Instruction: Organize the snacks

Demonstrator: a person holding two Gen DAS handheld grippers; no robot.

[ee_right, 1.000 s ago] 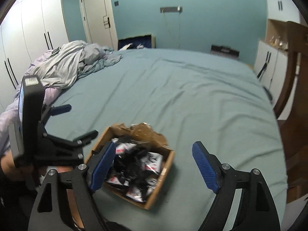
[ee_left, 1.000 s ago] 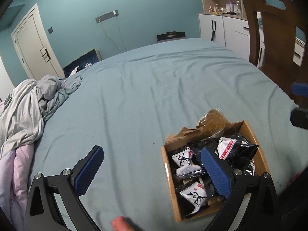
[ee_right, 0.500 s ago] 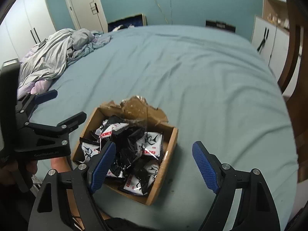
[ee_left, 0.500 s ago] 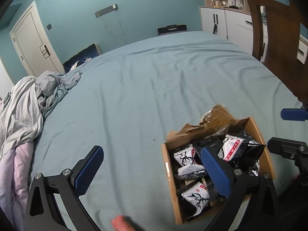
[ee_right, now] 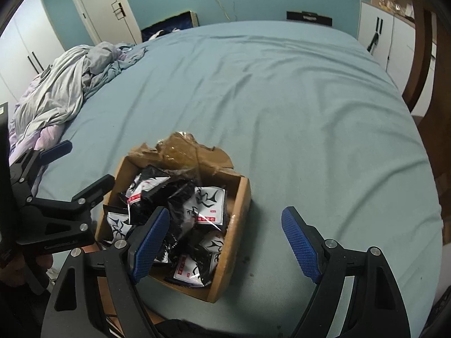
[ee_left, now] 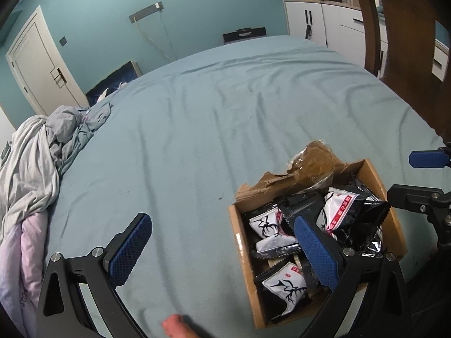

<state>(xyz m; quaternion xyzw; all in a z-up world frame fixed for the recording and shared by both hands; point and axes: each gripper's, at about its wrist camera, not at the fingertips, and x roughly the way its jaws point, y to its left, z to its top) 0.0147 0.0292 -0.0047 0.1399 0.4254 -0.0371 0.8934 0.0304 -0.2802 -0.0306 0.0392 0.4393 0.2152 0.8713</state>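
Note:
An open cardboard box [ee_left: 241,242] [ee_right: 242,205] sits on the blue-green bed sheet near its front edge, with a torn flap [ee_right: 183,152] at its far side. Several black-and-white snack packets [ee_left: 341,208] [ee_right: 208,205] with antler prints and red labels fill it. My left gripper [ee_left: 222,242] [ee_right: 76,169] hangs open over the box's left wall, its right pad above the packets. My right gripper [ee_right: 225,239] [ee_left: 417,177] is open too, straddling the box's right wall, with its left pad over the packets. Neither holds anything.
Crumpled grey and lilac bedding [ee_left: 33,163] [ee_right: 62,90] lies at the left of the bed. A wooden chair [ee_left: 406,56] and white cabinets [ee_right: 389,36] stand to the right. The wide sheet [ee_right: 282,98] stretches beyond the box. A bit of a person's skin [ee_left: 174,324] shows at the bottom edge.
The right gripper has come down and closer to the box while rolling, so the box looms larger. It now reaches further into the left view. The left gripper has barely shifted.

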